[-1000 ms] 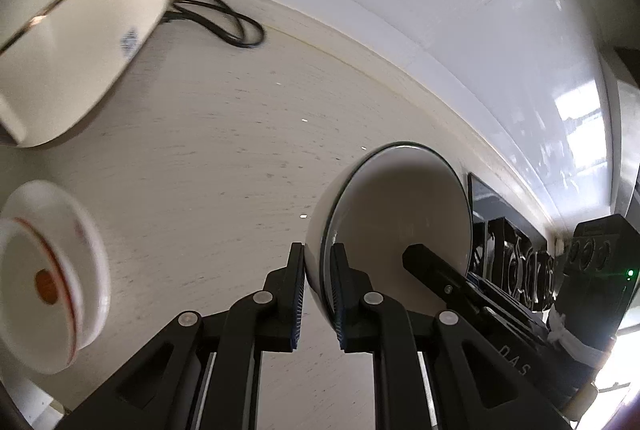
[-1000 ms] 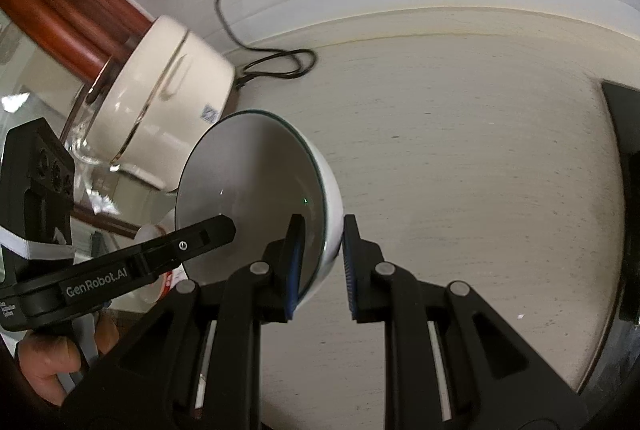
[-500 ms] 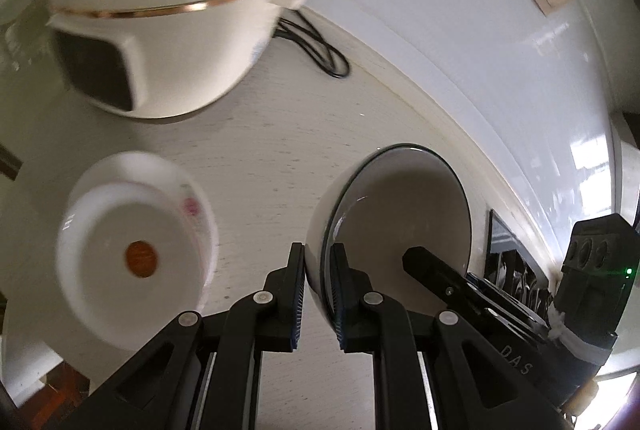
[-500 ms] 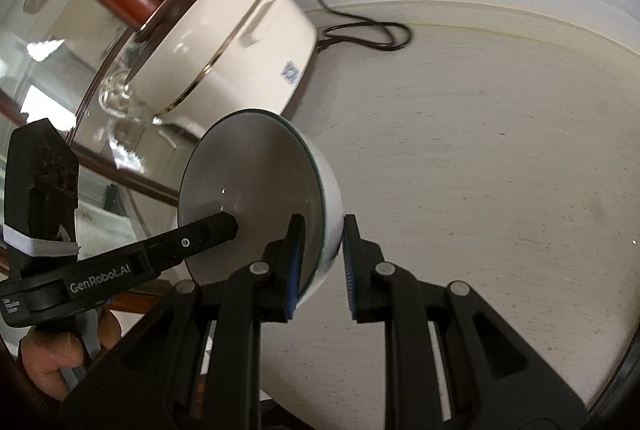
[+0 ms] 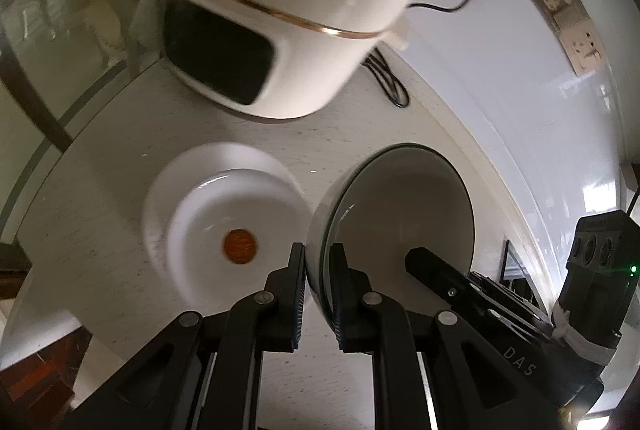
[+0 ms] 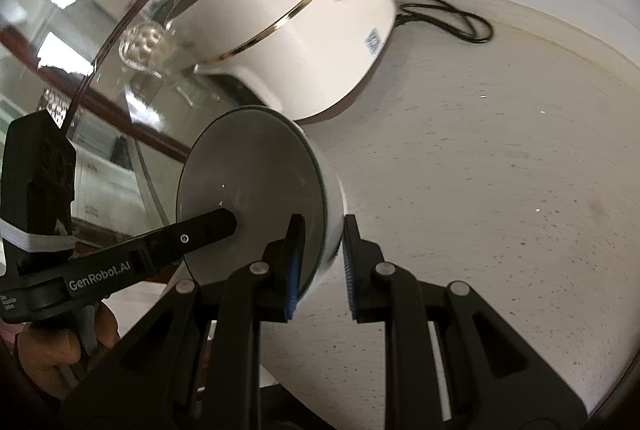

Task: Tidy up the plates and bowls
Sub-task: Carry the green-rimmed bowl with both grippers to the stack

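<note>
Low in the centre of the left wrist view, the left hand-held gripper [image 5: 318,294] pinched the near wall of a white ceramic bowl with a thin dark rim [image 5: 400,206], one finger outside the wall and one inside. From the lower right of that frame the right hand-held gripper [image 5: 416,262] reached in, one black finger lying inside the bowl. In the right wrist view the same bowl [image 6: 248,198] sat at centre left, tilted on edge, with the right hand-held gripper [image 6: 320,262] clamped on its rim between blue-padded fingers [image 6: 294,270]; the left hand-held gripper [image 6: 228,222] entered from the lower left, carried by a person's hand [image 6: 60,342]. The bowl was held up above the pale speckled tabletop [image 5: 160,118], not resting on it. Left of the bowl, a round white plate with an orange spot at its centre [image 5: 224,218] lay flat on the tabletop, somewhat blurred. Above them, in the upper middle, stood a cream electric cooker with a gold band and a dark front panel [image 5: 280,30], its black power cord [image 5: 388,78] looping on the tabletop to its right.
</note>
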The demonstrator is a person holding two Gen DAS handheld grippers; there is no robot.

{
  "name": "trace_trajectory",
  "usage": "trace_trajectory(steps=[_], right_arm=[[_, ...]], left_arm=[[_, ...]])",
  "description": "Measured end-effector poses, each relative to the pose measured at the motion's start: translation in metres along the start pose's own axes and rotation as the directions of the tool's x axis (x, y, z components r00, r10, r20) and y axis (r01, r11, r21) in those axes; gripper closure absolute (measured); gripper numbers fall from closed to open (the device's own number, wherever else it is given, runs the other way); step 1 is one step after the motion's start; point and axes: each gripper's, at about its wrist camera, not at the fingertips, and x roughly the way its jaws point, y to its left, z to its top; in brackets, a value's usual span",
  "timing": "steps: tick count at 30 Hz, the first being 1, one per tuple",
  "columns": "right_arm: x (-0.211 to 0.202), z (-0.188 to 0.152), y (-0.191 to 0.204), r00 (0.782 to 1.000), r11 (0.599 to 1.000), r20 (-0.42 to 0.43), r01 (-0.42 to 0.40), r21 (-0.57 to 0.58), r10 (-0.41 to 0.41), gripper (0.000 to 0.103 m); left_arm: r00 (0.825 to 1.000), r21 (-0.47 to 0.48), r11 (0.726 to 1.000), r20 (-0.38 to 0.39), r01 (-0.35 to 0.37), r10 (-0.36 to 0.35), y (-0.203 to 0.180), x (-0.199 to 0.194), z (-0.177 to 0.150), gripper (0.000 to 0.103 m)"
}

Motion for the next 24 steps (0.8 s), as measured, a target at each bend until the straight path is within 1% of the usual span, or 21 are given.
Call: trace_trajectory(steps=[4,13,19,24], right_arm=[[0.012,-0.002,0.015,1.0,0.999,-0.029,0.01,-0.049,-0.012,0.081],[0.037,-0.007,0.039,0.994,0.985,-0.075,0.063,-0.16,-0.076,0.081],[0.047,-0.008,0.043,0.991,0.981,-0.095,0.072,-0.18,-0.091,0.081],[0.048,-0.011,0.046,0.991,0.978,-0.092,0.078,-0.195,-0.098,0.081]], left_arm=[[1.0,-0.033,0.999,0.008,-0.018,0.018,0.015,-0.004,-0.004,0.091],[0.999,-0.086,0.995,0.012,-0.052,0.053,0.038,-0.004,-0.011,0.091],[0.998,-0.115,0.992,-0.002,-0.059,0.059,0.051,0.0,-0.013,0.091],[0.998,-0.122,0.99,-0.004,-0.064,0.064,0.056,-0.002,-0.014,0.091]])
